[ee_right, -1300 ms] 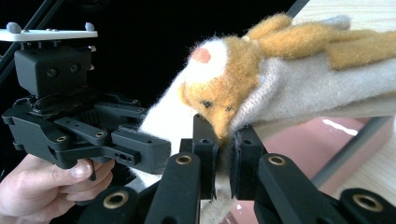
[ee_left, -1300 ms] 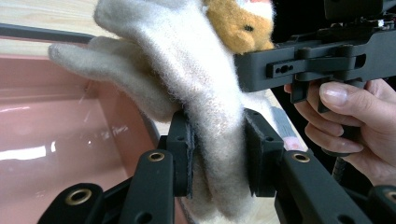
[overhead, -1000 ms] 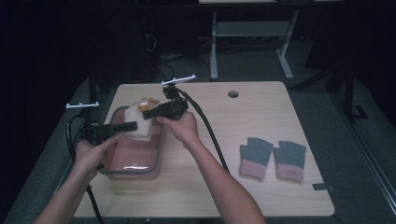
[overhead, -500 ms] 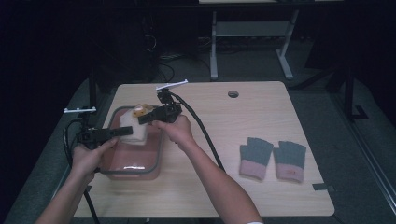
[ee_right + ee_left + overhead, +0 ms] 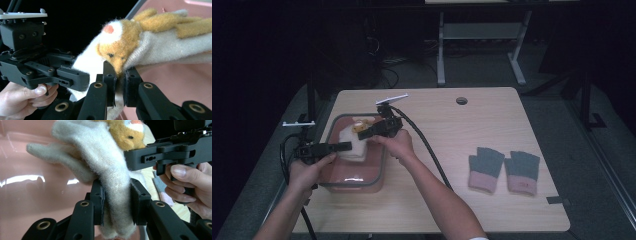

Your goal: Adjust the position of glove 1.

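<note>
Cream woolly glove [image 5: 352, 144] with an orange animal face hangs just above the pink bin [image 5: 377, 176], its long axis stretched roughly level between the two grippers. Left gripper [image 5: 116, 195] is clamped on the plain cuff end, and right gripper [image 5: 120, 75] pinches the face end. Both hands sit equally close; straight down lies the bin floor.

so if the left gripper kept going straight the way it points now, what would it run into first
Probably the right gripper. The left gripper is shut on the cream glove, and in its own view the other gripper's black body crosses just past that glove, though depth is hard to judge. The pink tub lies below.
</note>
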{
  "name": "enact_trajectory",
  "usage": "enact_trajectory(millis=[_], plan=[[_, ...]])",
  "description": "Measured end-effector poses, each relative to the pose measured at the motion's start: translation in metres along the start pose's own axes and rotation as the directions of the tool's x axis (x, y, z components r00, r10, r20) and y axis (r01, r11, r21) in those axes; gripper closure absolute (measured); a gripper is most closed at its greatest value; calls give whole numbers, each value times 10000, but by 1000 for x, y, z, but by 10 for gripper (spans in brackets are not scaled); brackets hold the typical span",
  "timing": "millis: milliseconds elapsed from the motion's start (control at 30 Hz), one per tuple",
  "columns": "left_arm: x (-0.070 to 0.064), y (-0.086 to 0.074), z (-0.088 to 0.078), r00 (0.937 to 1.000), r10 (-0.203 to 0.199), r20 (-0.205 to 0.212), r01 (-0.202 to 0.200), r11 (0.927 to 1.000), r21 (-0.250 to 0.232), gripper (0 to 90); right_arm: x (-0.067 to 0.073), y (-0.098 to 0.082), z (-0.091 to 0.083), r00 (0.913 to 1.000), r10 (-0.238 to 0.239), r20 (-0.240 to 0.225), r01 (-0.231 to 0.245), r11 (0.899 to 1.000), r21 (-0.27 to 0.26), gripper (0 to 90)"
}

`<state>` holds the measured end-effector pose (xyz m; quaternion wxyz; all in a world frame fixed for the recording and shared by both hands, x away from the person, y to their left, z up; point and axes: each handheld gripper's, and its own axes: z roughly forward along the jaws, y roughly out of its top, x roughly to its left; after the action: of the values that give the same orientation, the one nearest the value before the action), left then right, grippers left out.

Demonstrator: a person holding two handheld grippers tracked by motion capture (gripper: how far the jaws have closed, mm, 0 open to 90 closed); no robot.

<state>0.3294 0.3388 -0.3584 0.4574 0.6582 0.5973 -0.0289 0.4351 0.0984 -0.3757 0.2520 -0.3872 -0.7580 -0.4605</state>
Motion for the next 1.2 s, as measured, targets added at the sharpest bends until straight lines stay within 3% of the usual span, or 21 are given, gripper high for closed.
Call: enact_trajectory(millis=[333,600,867,1200], plan=[[11,-11,6,9991,-358,-210,364,9989,290,684,-9,-6,15,9995,71,305,-88,9986,530,825],[14,-16,10,9967,-520,-628,551,9973,490,684,-10,-9,23,9977,-28,684,-31,9964,850,795],[16,-20,15,9952,-528,-822,585,9959,689,684,-8,-10,21,9931,-270,1143,139,9934,1142,751],[15,-21,20,9923,-317,-1200,456,9923,1151,684,-7,-10,7,9792,-594,1940,332,9902,1358,652]])
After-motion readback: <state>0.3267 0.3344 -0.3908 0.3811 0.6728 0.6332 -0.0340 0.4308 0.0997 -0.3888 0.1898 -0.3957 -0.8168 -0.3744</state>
